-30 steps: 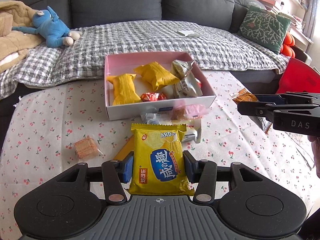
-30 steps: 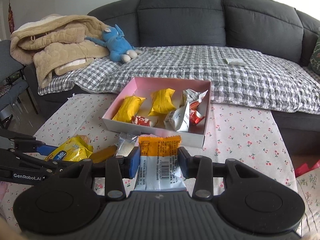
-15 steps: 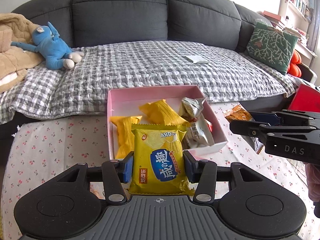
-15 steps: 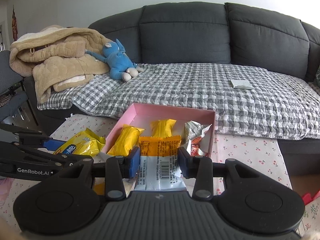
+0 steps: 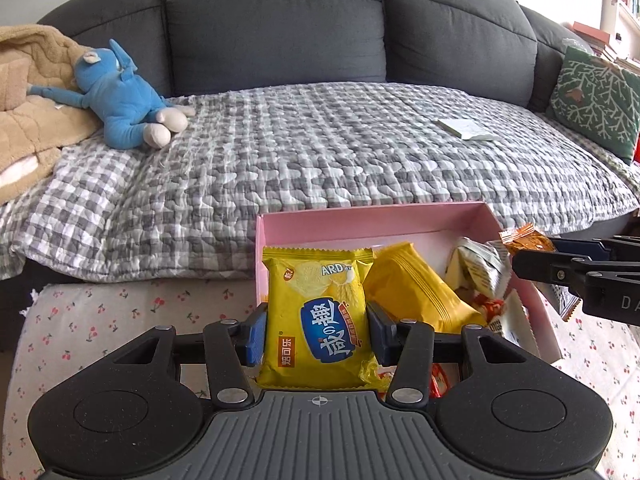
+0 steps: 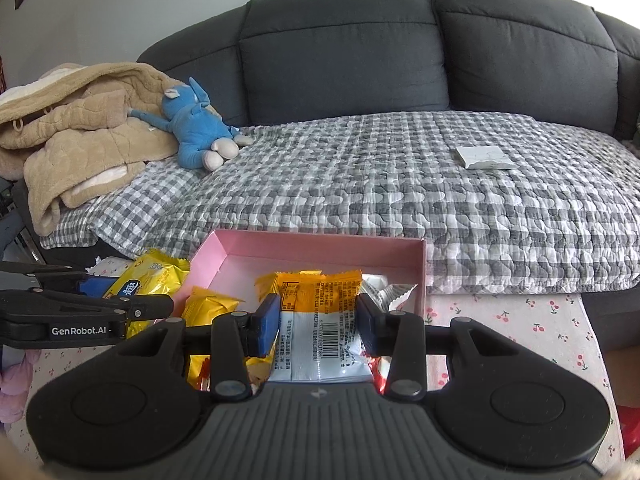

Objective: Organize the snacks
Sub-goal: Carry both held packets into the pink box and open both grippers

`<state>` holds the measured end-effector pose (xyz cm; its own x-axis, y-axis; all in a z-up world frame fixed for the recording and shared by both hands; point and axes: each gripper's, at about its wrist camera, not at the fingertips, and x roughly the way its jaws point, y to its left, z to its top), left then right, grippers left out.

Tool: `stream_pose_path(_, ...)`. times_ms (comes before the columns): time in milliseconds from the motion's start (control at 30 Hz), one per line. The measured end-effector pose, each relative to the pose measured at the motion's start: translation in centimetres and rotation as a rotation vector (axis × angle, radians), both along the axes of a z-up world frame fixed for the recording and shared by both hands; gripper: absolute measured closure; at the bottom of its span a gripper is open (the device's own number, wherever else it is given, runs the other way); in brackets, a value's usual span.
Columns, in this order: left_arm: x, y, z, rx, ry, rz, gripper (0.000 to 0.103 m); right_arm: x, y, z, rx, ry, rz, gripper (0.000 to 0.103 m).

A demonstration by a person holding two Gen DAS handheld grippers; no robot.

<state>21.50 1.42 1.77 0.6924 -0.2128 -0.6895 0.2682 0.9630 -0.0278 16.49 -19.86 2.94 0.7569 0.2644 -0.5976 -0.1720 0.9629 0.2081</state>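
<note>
Pink box (image 6: 320,258): far strip of the floor bare; yellow packets (image 5: 416,286) and silver wrappers (image 5: 482,268) crowd the near part. Sofa edge (image 6: 500,276) right behind.

Dark grey sofa (image 6: 420,64), checked blanket (image 6: 380,184)

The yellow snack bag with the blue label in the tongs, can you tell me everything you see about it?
The yellow crinkly plastic snack bag with the blue oval label is a sealed, puffy packet with zigzag edges at its top. White Chinese characters sit on the blue label, and a cracker picture shows near the top. It stands upright, pinched on both sides by the blue pads of the left tongs, in front of the left part of the open pink cardboard box. The right-hand view shows it beside the box's left wall.
</note>
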Motion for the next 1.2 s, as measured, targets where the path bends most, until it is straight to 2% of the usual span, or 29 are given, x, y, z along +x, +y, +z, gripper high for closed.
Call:
stream_pose_path(400, 4.6, -1.4, -2.3, 0.056, 0.039, 0.011, 0.056, 4.4, 1.7, -1.9, -0.024, 0.051, 0.023, 0.066)
stream_pose_path(633, 5.7, -1.6, -3.0, 0.064, 0.034, 0.014, 0.055, 5.5, 1.5, -2.6, -0.042, 0.078, 0.012, 0.065)
stream_pose_path(733, 5.8, -1.7, -3.1, 0.068, 0.037, 0.011, 0.05, 5.6, 1.3, -2.8, -0.041, 0.086, 0.002, 0.062)
stream_pose_path(800, 5.7, -1.6, -3.1, 0.057, 0.041, 0.006, 0.045, 5.5, 1.3, -2.7, -0.034, 0.086, -0.004, 0.05)
stream_pose_path(900, 5.2, -1.5, -2.8, 0.041, 0.033, -0.006, 0.037, 5.3, 1.3, -2.5, -0.035, 0.082, 0.004, 0.046)
stream_pose_path(967, 4.6, -1.5, -2.5, 0.05, 0.02, 0.0, 0.028, 5.0, 1.4, -2.3, -0.042, 0.079, 0.007, 0.043)
stream_pose_path(1200, 2.0, -0.6, -1.1, 0.012, 0.013, 0.002, 0.025, 3.6, 1.7, -0.8, -0.042, 0.068, 0.023, 0.037)
